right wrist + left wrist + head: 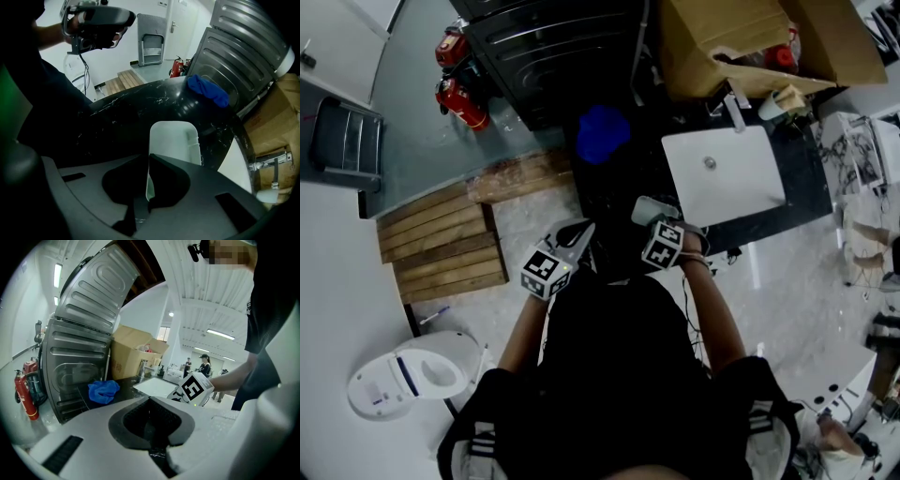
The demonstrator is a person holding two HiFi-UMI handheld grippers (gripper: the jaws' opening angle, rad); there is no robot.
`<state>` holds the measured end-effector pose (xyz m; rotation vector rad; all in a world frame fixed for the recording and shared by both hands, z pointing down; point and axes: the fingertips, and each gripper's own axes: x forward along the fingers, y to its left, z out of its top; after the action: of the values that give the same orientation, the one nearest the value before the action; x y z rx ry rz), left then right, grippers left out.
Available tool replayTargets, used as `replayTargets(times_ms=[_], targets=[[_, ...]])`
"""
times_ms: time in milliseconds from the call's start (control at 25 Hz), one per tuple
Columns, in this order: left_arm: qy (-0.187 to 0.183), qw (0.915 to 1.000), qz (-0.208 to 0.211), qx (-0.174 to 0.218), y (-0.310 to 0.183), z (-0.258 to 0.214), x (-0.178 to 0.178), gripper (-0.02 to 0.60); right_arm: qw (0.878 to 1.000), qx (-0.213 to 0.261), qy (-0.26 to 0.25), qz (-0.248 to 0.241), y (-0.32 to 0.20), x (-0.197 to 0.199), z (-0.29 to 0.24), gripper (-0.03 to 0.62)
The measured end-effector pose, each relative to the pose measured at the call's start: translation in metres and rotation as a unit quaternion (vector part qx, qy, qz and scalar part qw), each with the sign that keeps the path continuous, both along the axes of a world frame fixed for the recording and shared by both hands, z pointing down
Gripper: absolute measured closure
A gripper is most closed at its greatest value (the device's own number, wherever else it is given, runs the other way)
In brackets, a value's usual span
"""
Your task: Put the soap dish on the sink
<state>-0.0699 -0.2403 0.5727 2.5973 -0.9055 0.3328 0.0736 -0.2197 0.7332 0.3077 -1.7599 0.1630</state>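
Black counter [609, 187]: white sink [741, 187] at right, blue cloth [602, 132] at far left.
Soap dish [171, 139]: white shallow tray, over counter just left of sink, not yet on it.
Handling, judged: light, rigid, smooth plastic look; could pivot or slip in a pinch. Thin side wall is best hold.
Right gripper [149, 158]: jaws clamped on dish's near-left wall.
Left gripper [150, 400]: jaws together, nothing between; sits left of right gripper.

A workshop hall staged as a bathroom is indicated by a white rectangular sink [741, 183] at centre right, a white toilet [417, 373] lower left and red fire extinguishers [461, 101] upper left.
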Motion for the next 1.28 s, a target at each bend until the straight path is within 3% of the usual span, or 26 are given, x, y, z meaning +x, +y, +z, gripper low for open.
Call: replayTargets(times_ms=[120,400,600,880,1080,1280], targets=[[-0.001,1.0,-0.002,0.002,-0.002,0.0,0.0,0.581,1.0,0.003,-0.001,-0.001,-0.002,0.0,0.0,0.577],[-0.007,1.0,0.004,-0.001,-0.003,0.0,0.003,0.581,0.998,-0.014,-0.049,0.027,-0.002,-0.005,-0.007,0.471],[-0.011,0.9999,0.007,0.0,-0.005,-0.002,0.008,0.581,0.996,-0.007,-0.077,0.037,-0.002,-0.007,-0.015,0.461],[-0.015,0.9999,0.001,0.003,-0.007,-0.011,0.014,0.581,0.987,0.042,-0.14,0.062,-0.003,0.002,-0.04,0.499],[-0.024,0.9997,0.001,0.005,-0.002,-0.012,0.025,0.581,0.976,0.065,-0.185,0.088,0.002,0.021,-0.05,0.597],[-0.025,0.9996,-0.006,0.01,0.006,-0.016,0.037,0.581,0.964,0.083,-0.228,0.104,0.012,0.035,-0.062,0.6]])
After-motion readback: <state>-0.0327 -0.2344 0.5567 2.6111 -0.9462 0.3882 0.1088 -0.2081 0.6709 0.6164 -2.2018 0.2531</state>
